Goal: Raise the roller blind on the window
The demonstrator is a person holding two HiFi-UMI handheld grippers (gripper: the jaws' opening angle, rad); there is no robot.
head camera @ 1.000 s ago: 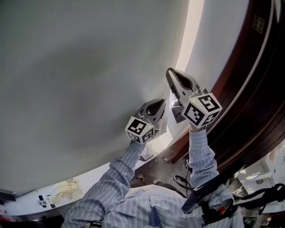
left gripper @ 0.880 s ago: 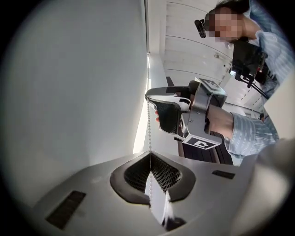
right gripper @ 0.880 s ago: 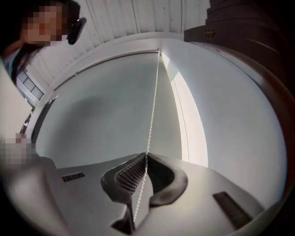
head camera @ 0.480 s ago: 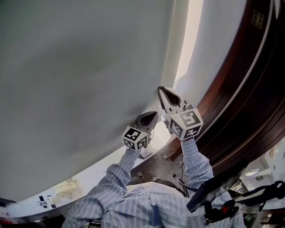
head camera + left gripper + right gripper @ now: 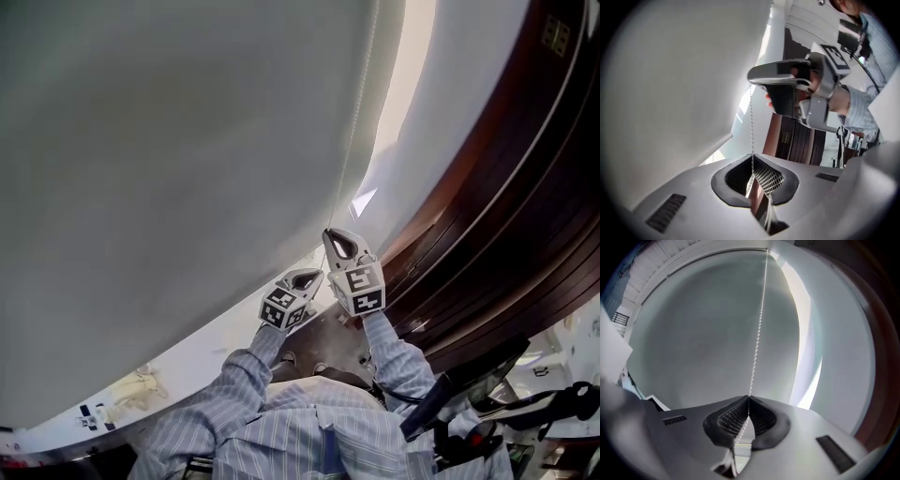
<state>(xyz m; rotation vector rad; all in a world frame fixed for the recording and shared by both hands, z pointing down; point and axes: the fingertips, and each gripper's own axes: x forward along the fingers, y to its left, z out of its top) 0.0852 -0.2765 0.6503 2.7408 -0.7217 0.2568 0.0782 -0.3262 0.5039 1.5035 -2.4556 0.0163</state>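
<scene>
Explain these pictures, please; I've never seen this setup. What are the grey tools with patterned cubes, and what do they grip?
There is no robot: a person holds a tool in each hand, the left hand-held gripper and the right hand-held gripper, each with two jaws and a marker cube. The wide picture comes from a camera on the person's head; the other two from cameras riding on each gripper, looking along its jaws. Ahead hangs a grey roller blind beside a bright strip of window. Both grippers are shut on the blind's bead chain, the right above the left.
</scene>
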